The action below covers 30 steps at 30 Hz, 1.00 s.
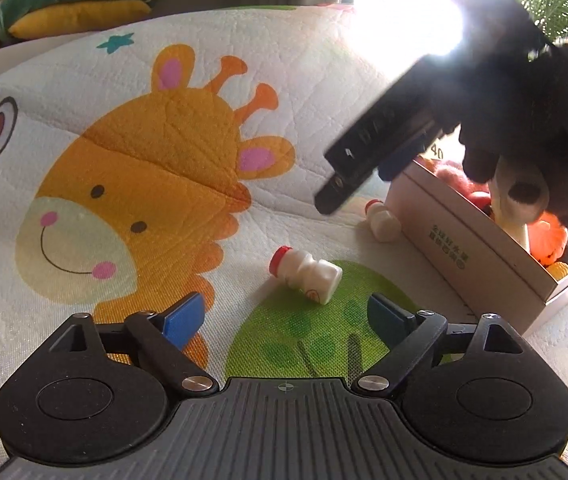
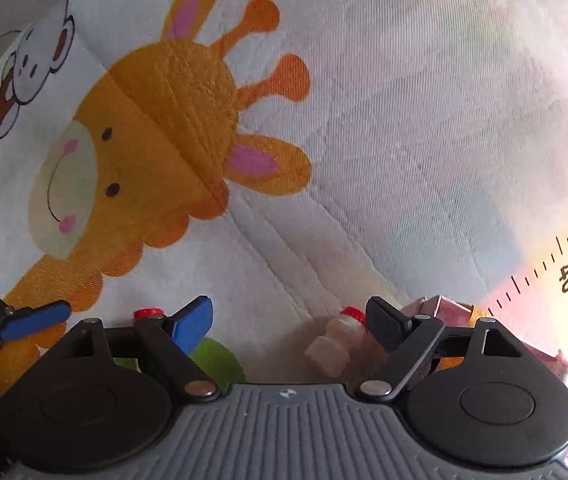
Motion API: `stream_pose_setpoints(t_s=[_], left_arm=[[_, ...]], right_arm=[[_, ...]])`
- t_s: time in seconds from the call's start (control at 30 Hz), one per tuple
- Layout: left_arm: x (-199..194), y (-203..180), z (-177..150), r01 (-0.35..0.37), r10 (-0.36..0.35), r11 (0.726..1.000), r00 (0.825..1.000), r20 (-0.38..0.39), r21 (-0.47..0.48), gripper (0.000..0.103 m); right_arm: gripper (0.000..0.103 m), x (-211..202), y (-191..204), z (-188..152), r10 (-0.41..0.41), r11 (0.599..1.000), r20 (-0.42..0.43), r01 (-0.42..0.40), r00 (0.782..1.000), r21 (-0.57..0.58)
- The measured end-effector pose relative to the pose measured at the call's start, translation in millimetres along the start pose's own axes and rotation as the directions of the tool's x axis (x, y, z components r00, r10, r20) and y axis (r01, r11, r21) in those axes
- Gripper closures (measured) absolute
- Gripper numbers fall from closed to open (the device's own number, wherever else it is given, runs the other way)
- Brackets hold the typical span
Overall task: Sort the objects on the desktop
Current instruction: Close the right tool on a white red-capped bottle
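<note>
Two small bottles lie loose on a giraffe-print mat beside a toy box.

The quilted mat [image 1: 323, 80] shows a big orange giraffe and a printed ruler strip reading "40". Right of the giraffe stands a cardboard box [image 1: 475, 248] with green lettering too small to read, filled with toys. One white red-capped bottle [image 1: 307, 274] lies on its side just before the box; a second bottle [image 1: 381, 222] lies against the box wall. The left hand-held gripper [image 1: 285, 314] and the right hand-held gripper [image 2: 289, 320] both gape, clamping nothing.
</note>
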<state>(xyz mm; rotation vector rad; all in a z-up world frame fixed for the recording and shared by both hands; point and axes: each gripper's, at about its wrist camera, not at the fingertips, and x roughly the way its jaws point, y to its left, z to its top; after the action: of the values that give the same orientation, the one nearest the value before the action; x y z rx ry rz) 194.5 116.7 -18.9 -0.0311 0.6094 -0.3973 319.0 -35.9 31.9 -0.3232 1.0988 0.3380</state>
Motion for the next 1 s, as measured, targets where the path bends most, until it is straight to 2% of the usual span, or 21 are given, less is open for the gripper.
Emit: stream_pose_setpoints(t_s=[0.13, 0.23, 0.33, 0.43, 0.53, 0.57, 0.67, 0.7, 0.77, 0.83, 0.93, 1.0], left_arm=[[0.3, 2.5, -0.2, 0.004, -0.004, 1.0, 1.0, -0.007, -0.011, 0.01], [0.0, 4.9, -0.3, 0.006, -0.006, 1.0, 1.0, -0.009, -0.022, 0.009], [-1.9, 5.1, -1.7, 0.012, -0.012, 0.999, 1.0, -0.011, -0.032, 0.009], [-1.9, 5.5, -1.5, 0.016, -0.017, 0.999, 1.0, -0.013, -0.036, 0.008], [-2.3, 5.3, -1.4, 0.013, -0.014, 0.999, 1.0, -0.013, -0.038, 0.008], [-2.4, 5.3, -1.3, 0.012, -0.013, 0.999, 1.0, -0.013, -0.039, 0.008], [-1.5, 6.0, -0.9, 0.015, -0.015, 0.999, 1.0, -0.016, -0.046, 0.007], [-1.5, 6.1, -0.9, 0.015, -0.016, 0.999, 1.0, -0.016, -0.047, 0.007], [-1.8, 6.1, -0.9, 0.016, -0.016, 0.999, 1.0, -0.015, -0.047, 0.007], [-2.2, 5.8, -1.1, 0.016, -0.017, 0.999, 1.0, -0.014, -0.047, 0.007], [-2.1, 5.8, -1.5, 0.017, -0.018, 0.999, 1.0, -0.015, -0.05, 0.007], [-1.9, 6.1, -1.8, 0.019, -0.02, 0.998, 1.0, -0.016, -0.054, 0.007]], right_arm=[[0.019, 10.1, 5.1, -0.2, -0.071, 0.996, -0.032, 0.07, 0.997, -0.048], [0.017, 12.3, 9.5, -2.1, -0.096, 0.992, -0.041, 0.092, 0.995, -0.084], [0.016, 8.3, 6.4, -2.6, -0.064, 0.996, -0.048, 0.06, 0.997, -0.067], [0.016, 6.9, 6.5, -2.6, 0.029, 0.999, -0.099, -0.031, 0.995, -0.018], [0.017, -5.6, 9.1, -0.6, 0.137, 0.991, -0.046, -0.137, 0.989, -0.005], [0.017, -14.5, 8.4, 2.8, 0.169, 0.986, -0.004, -0.169, 0.986, 0.001], [0.017, -27.6, 8.9, 12.0, 0.118, 0.993, 0.064, -0.117, 0.991, -0.018], [0.018, -23.8, 6.4, 11.8, 0.115, 0.993, 0.056, -0.115, 0.992, -0.007], [0.031, -16.2, 1.5, 11.4, 0.109, 0.994, 0.04, -0.109, 0.993, 0.013], [0.039, -7.8, -3.4, 10.8, 0.104, 0.994, 0.023, -0.105, 0.994, 0.035], [0.04, 13.8, -6.9, 6.0, 0.123, 0.989, -0.002, -0.122, 0.992, 0.087], [0.051, 25.7, -2.0, 5.8, 0.131, 0.985, -0.01, -0.129, 0.991, 0.116]])
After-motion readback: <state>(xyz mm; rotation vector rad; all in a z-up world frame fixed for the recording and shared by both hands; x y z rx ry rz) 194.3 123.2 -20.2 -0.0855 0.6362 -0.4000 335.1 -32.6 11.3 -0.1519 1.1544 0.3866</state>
